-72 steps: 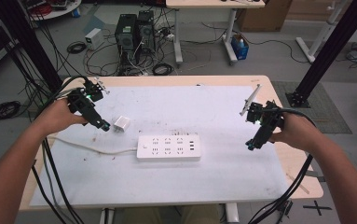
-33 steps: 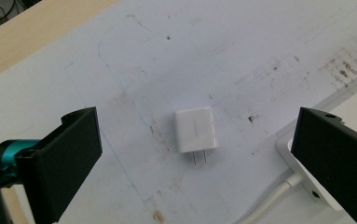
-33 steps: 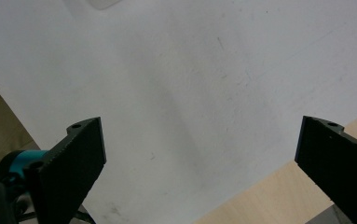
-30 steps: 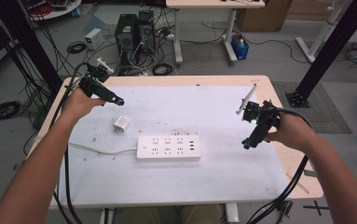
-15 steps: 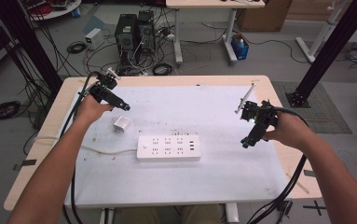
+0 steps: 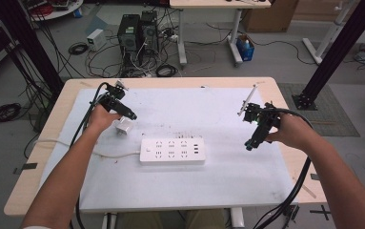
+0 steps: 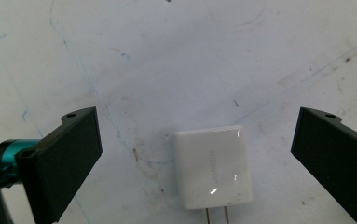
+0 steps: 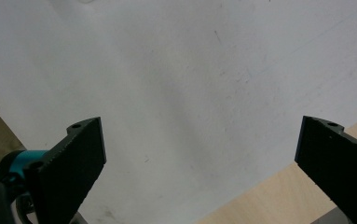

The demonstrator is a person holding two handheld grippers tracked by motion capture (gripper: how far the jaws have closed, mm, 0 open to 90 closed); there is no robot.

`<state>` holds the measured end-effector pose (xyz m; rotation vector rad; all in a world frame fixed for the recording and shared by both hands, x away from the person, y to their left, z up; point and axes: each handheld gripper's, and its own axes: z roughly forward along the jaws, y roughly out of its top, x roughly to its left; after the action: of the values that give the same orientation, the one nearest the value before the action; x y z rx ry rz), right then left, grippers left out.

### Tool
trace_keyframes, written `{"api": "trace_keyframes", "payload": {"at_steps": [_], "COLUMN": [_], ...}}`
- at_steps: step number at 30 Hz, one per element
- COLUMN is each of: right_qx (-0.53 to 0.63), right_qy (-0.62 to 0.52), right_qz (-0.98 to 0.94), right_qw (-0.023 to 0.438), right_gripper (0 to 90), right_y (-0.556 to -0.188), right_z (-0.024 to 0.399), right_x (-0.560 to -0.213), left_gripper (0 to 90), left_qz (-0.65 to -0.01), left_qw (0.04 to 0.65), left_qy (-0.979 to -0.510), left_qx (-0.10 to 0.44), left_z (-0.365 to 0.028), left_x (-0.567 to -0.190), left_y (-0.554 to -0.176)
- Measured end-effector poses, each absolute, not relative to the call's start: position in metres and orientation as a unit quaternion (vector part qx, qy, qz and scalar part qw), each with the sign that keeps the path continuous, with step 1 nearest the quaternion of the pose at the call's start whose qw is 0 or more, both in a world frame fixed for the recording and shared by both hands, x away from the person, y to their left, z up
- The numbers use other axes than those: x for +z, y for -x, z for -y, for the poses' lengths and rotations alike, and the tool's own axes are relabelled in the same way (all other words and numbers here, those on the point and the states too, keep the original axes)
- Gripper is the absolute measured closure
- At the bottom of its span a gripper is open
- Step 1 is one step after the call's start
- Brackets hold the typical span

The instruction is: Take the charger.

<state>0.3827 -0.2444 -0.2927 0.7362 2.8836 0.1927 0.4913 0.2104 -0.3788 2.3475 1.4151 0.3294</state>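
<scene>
Charger: a small white glossy plastic plug-in charger block [image 7: 212,167] is laid flat on the white table cover, its two metal prongs [image 7: 216,216] pointed toward the lower edge of the left gripper view. In the high view it [image 6: 122,127] is seen just left of and slightly behind the power strip, apart from it.
Why it lies so: with the broad face up and the narrow sides free, the block is judged to be offered for a sideways pinch.
Left gripper: the black two-jaw left gripper [image 6: 131,115] is held just above the charger with its jaws spread wide, one to each side of the block and neither touching it; nothing is held. This is judged a lining-up for a grasp.
Writing on charger: faint grey lettering [image 7: 213,168] is run along the top face, too pale to be read.
Power strip: a white rectangular plastic power strip [image 6: 172,150] is set near the middle of the cover, sockets up, with a row of small ports at its right end; its white cord [image 6: 108,154] is led off to the left. The upturned sockets are judged to be where the prongs are meant to go.
Right gripper: the black two-jaw right gripper [image 6: 250,144] is held well apart to the right, jaws wide and empty, above bare cover near the table edge, judged to be kept out of the way.
Cover: a white scuffed sheet [image 6: 194,107] is spread over the light wooden table [image 6: 51,124]; no writing is made out on it.
Brands: none can be read anywhere.
</scene>
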Motion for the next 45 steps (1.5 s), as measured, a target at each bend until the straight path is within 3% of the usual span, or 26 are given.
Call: {"api": "trace_keyframes", "payload": {"at_steps": [15, 17, 34, 41, 45], "right_qx": [0.060, 0.058, 0.061, 0.062, 0.063], "right_qy": [-0.240, -0.245, -0.240, -0.245, -0.242], "right_qz": [-0.966, -0.965, -0.966, -0.965, -0.965], "right_qw": [0.074, 0.074, 0.071, 0.072, 0.073], "right_gripper": [1.1, 1.1, 1.3, 1.4, 1.4], "right_y": [-0.386, -0.385, -0.388, -0.387, -0.387], "right_z": [0.242, 0.242, 0.245, 0.246, 0.246], "right_x": [-0.298, -0.298, -0.300, -0.299, -0.299], "left_gripper": [3.0, 9.2, 23.7, 40.1, 40.6], "left_qz": [-0.526, -0.521, -0.513, -0.498, -0.493], "left_qw": [0.164, 0.168, 0.167, 0.174, 0.178], "left_qy": [-0.828, -0.830, -0.836, -0.844, -0.846], "left_qx": [0.107, 0.104, 0.098, 0.098, 0.101], "left_z": [-0.209, -0.208, -0.209, -0.208, -0.208], "left_x": [-0.415, -0.418, -0.419, -0.416, -0.416], "left_y": [-0.489, -0.488, -0.488, -0.487, -0.486]}}
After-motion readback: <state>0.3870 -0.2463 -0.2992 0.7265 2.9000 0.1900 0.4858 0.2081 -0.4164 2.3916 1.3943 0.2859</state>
